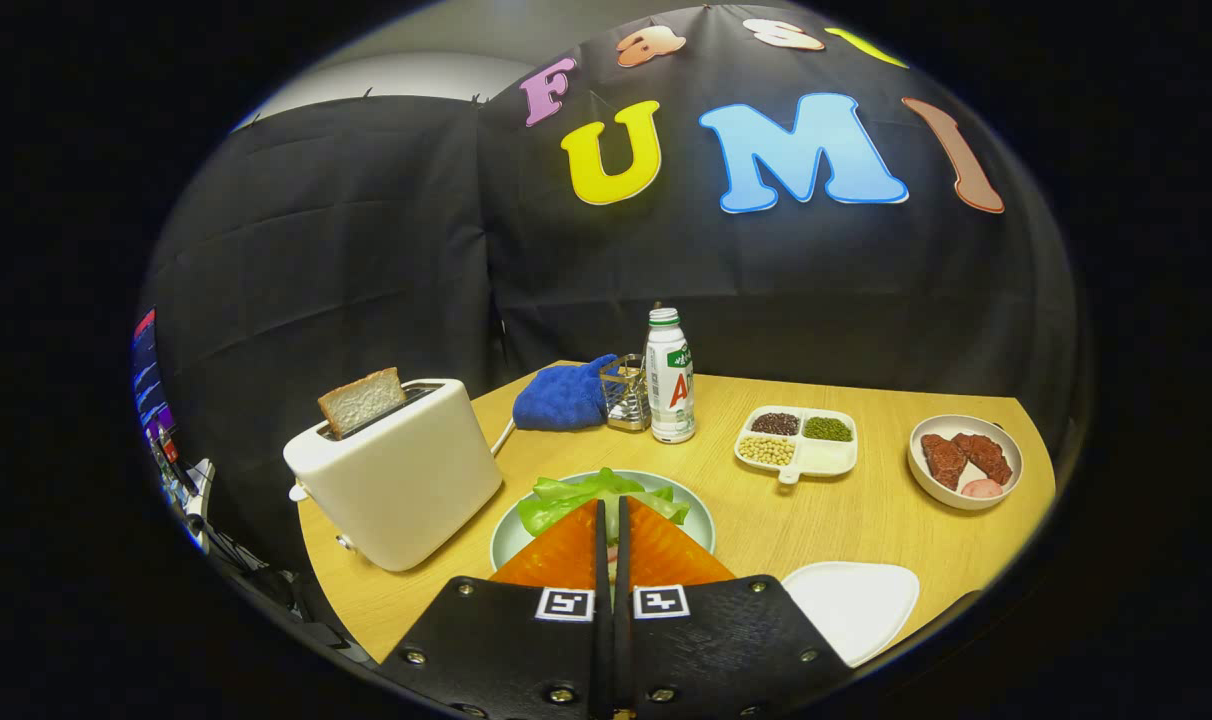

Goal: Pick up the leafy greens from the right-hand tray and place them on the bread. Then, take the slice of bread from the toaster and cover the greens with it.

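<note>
Fingers (566, 550) nearly closed, narrow gap, gripping nothing visible, tips over lettuce (576, 497) on plate (704, 522); bread slice (362, 400) stood in toaster (401, 475).

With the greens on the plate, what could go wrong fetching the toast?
1. The tool is shut above the leafy greens on the plate; it may drag a leaf off as it lifts away.
2. The bread slice stands tilted in the toaster; a poor pinch may crumble it or nudge the toaster.
</note>
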Tool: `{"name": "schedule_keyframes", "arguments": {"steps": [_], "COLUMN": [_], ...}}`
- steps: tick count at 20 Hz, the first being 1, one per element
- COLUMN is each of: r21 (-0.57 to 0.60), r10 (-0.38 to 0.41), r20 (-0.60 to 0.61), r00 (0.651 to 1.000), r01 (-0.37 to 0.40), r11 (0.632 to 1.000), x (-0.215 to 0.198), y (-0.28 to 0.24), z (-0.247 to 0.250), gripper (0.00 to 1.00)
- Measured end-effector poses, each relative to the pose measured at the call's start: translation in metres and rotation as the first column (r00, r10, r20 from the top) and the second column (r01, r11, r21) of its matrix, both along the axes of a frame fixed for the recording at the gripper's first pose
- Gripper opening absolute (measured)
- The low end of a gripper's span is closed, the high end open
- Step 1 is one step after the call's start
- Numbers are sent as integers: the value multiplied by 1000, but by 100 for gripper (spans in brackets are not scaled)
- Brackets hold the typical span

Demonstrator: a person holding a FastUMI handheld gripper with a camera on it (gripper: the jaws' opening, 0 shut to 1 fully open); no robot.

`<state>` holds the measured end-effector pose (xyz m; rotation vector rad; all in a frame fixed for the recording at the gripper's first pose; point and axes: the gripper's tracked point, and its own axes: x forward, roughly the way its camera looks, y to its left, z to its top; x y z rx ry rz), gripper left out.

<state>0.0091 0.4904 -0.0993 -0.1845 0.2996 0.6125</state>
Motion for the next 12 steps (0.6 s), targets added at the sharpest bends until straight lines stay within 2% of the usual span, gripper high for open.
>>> {"name": "schedule_keyframes", "arguments": {"steps": [4, 9, 12], "r21": [-8, -74, -109], "r10": [-5, -16, -29], "r20": [-13, -32, -30], "r00": [1000, 999, 999], "r01": [5, 13, 25], "r11": [1000, 997, 994], "x": [11, 11, 8], "y": [14, 13, 6], "z": [-19, -48, -56], "gripper": [0, 1, 6]}}
